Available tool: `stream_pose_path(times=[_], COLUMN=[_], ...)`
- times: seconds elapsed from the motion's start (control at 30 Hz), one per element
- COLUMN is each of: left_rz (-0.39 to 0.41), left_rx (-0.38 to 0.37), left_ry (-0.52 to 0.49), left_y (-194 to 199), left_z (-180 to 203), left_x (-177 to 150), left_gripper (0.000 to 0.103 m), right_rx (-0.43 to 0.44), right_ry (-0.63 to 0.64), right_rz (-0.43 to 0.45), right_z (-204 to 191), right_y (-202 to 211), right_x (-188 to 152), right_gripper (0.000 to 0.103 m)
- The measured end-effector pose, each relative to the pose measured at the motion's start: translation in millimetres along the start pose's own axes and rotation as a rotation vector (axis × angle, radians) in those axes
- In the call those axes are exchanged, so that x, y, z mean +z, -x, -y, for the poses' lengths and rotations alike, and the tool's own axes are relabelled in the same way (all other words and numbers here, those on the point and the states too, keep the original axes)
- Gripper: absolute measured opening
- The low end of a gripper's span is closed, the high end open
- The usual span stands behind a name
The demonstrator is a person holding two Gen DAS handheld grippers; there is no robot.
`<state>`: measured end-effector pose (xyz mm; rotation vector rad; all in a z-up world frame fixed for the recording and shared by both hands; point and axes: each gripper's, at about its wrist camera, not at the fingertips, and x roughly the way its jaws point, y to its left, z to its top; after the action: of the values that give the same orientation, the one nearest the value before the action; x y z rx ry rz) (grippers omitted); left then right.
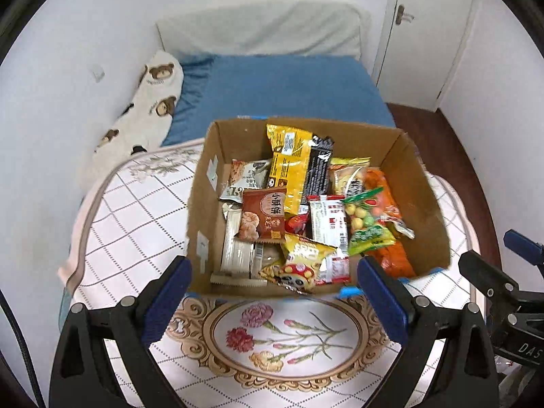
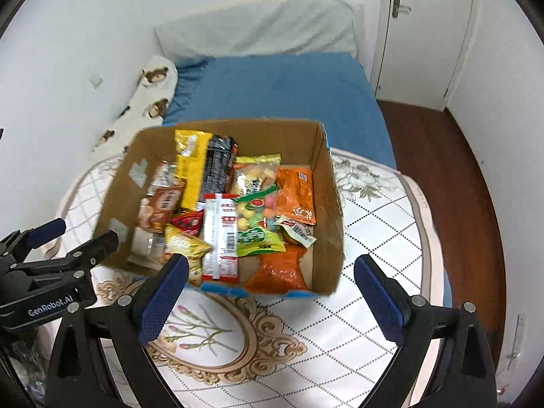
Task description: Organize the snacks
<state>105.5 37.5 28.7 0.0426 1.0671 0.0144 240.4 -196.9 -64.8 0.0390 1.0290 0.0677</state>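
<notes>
A cardboard box [image 1: 421, 197] [image 2: 328, 210] sits on a round table with a floral cloth [image 1: 282, 336] [image 2: 374, 231]. It holds several snack packets: a tall yellow packet [image 1: 290, 166] [image 2: 192, 166], a black bar [image 1: 318, 170] [image 2: 217, 166], a brown biscuit packet [image 1: 261, 217], a red-and-white packet [image 2: 221, 238], a green candy bag [image 1: 365, 224] [image 2: 255, 224] and an orange bag [image 2: 294, 197]. My left gripper [image 1: 273, 272] stands open just before the box's near edge, holding nothing. My right gripper [image 2: 270, 270] stands open at the box's near right corner, also holding nothing.
Behind the table is a bed with a blue sheet [image 1: 285, 88] [image 2: 285, 88] and a bear-print pillow [image 1: 149, 102] by the left wall. A white door [image 1: 425, 34] and dark wooden floor [image 2: 438, 156] lie to the right. The table's edge curves close behind the box.
</notes>
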Motion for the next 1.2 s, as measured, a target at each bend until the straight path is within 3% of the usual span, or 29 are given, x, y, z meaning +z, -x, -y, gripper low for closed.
stream_pose_path(times=[0.23, 0.7, 0.97, 1.2], left_rz=[0.111, 0.204, 0.236, 0.24], left_rx=[0.008, -0.006, -0.004, 0.004], left_ry=[0.002, 0.035, 0.045, 0.046], left_y=[66.4, 150.0, 170.6, 162.5], left_z=[0.0, -1.5, -2.0, -2.7], left_x=[-33.5, -87.6, -100.0, -98.0], left_gripper=[0.1, 0.1, 0.1, 0.102], right_rx=[0.004, 0.015, -0.008, 0.003], right_ry=[0.01, 0.03, 0.051, 0.018], right_rz=[0.127, 0.246, 0.289, 0.272], right_z=[-7.2, -19.6, -23.6, -16.9], right_y=[76.6, 178.5, 203.3, 190.3], right_x=[-28.3, -83.1, -93.9, -98.2], right_gripper=[0.101, 0.101, 0.103, 0.103])
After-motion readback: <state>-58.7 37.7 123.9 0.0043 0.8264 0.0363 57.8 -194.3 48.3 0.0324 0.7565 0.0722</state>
